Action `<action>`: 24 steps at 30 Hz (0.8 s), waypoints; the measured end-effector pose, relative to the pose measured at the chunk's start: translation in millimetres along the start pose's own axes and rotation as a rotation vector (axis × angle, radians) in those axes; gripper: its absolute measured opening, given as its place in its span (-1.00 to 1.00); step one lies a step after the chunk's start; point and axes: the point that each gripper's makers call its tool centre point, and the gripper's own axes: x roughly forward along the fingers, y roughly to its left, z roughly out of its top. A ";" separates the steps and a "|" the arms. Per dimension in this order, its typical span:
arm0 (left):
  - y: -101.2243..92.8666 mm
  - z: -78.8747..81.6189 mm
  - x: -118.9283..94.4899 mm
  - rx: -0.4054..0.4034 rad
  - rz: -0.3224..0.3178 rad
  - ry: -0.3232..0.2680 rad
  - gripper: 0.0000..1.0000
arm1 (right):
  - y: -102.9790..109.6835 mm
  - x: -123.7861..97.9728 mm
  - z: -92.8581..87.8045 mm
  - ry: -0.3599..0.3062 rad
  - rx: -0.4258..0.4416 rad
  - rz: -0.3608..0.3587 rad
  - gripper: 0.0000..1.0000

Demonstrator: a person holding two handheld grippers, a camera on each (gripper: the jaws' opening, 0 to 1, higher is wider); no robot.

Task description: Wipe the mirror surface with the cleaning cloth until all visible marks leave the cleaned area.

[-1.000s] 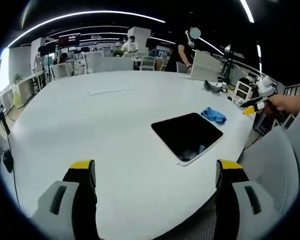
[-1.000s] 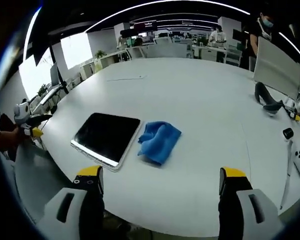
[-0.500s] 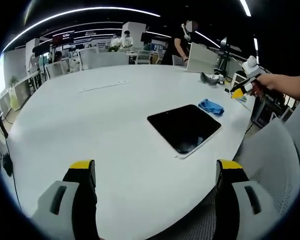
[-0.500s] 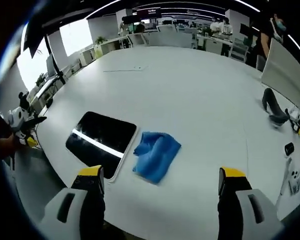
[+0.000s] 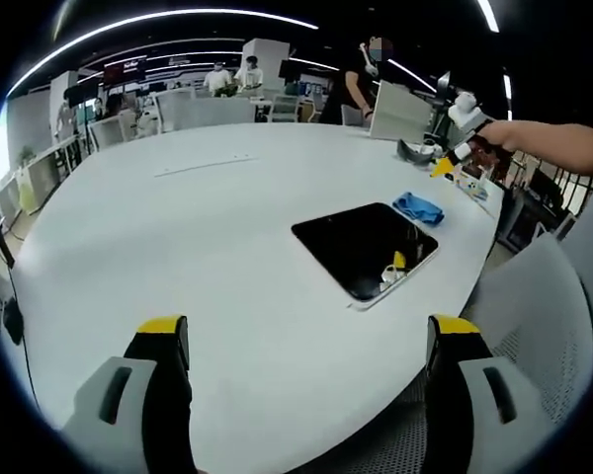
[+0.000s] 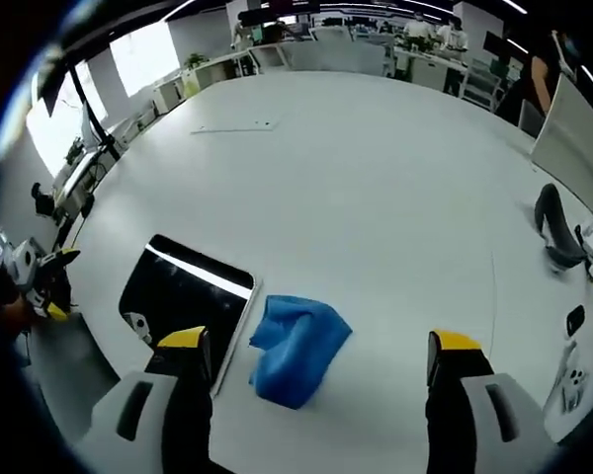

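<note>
A large white table [image 6: 376, 178] carries a dark mirror [image 6: 183, 301] near its edge, with the crumpled blue cleaning cloth [image 6: 295, 348] just beside it. Right gripper [image 6: 311, 346] hangs above the cloth, jaws spread, empty. Left gripper [image 5: 306, 331] likewise gapes, empty. No legible writing.

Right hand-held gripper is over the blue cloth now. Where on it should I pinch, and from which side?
Probably the raised fold across the middle of the blue cloth, coming straight down with the open right hand-held gripper. The cloth lies bunched on the white table beside the mirror, so the ridge gives the jaws something to close on; its flat edges do not.
</note>
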 end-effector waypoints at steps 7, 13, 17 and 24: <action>1.9 -1.1 0.1 -0.009 0.004 0.003 0.98 | 2.2 12.9 -0.5 0.016 -0.017 -0.004 0.69; 2.4 -0.9 0.4 -0.020 -0.002 -0.001 0.98 | 5.2 23.8 -11.9 0.038 -0.030 -0.010 0.44; 1.5 -0.1 0.3 -0.017 -0.002 0.000 0.98 | 7.6 33.5 -18.0 0.047 -0.031 -0.016 0.24; 2.9 -0.6 0.7 -0.022 0.000 0.001 0.98 | 12.9 48.9 -26.2 0.039 0.007 -0.014 -0.04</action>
